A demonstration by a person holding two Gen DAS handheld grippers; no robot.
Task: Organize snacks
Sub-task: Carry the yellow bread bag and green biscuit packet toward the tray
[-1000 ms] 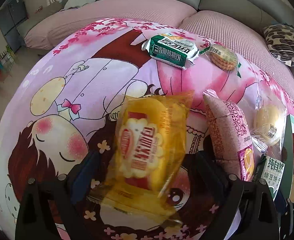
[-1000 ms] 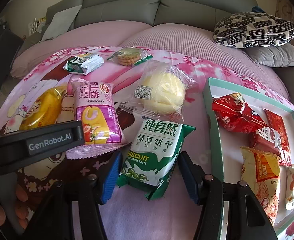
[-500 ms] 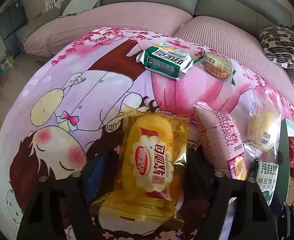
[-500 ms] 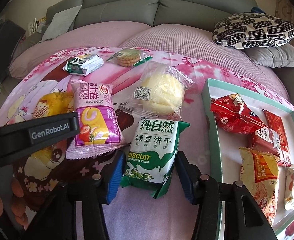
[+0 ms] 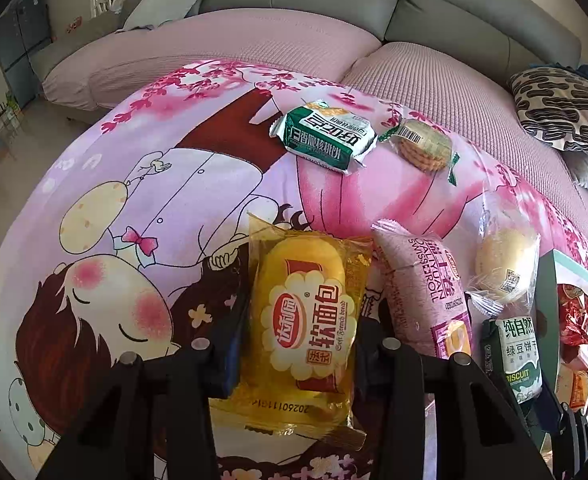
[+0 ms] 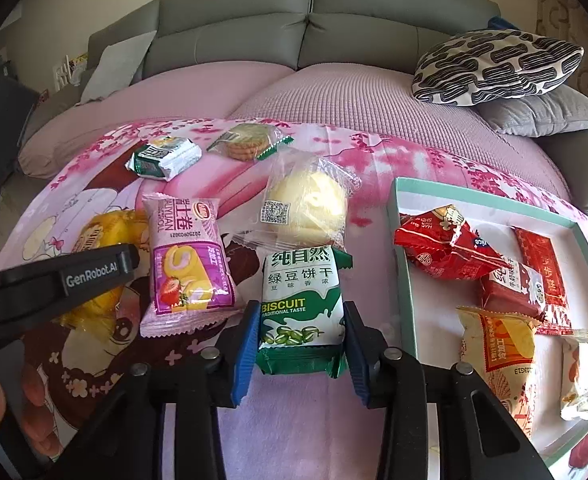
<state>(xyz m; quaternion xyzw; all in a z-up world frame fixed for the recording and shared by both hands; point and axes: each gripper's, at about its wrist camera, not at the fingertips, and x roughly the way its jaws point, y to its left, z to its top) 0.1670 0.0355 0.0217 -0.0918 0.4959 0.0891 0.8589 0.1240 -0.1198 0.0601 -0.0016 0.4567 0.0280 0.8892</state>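
My left gripper (image 5: 301,332) has its jaws closed against the sides of a yellow soft bread pack (image 5: 307,320) lying on the cartoon blanket (image 5: 154,200). My right gripper (image 6: 299,328) has its blue pads pressed on both sides of a green and white mung bean biscuit pack (image 6: 299,304). A pink swiss roll pack (image 6: 186,268) lies between the two; it also shows in the left wrist view (image 5: 421,288). A teal-rimmed white tray (image 6: 403,264) at the right holds several red and yellow snack packs.
A clear-wrapped round bun (image 6: 309,204) lies just beyond the biscuit pack. A green walnut cake pack (image 5: 325,140) and a wrapped stack of round crackers (image 5: 423,146) lie farther back. The grey sofa (image 6: 305,12) and a patterned cushion (image 6: 493,64) are behind.
The left gripper lowered the yellow bread pack flat onto the blanket and narrowed its jaws onto it. The right gripper's jaws narrowed from wide apart onto the biscuit pack.
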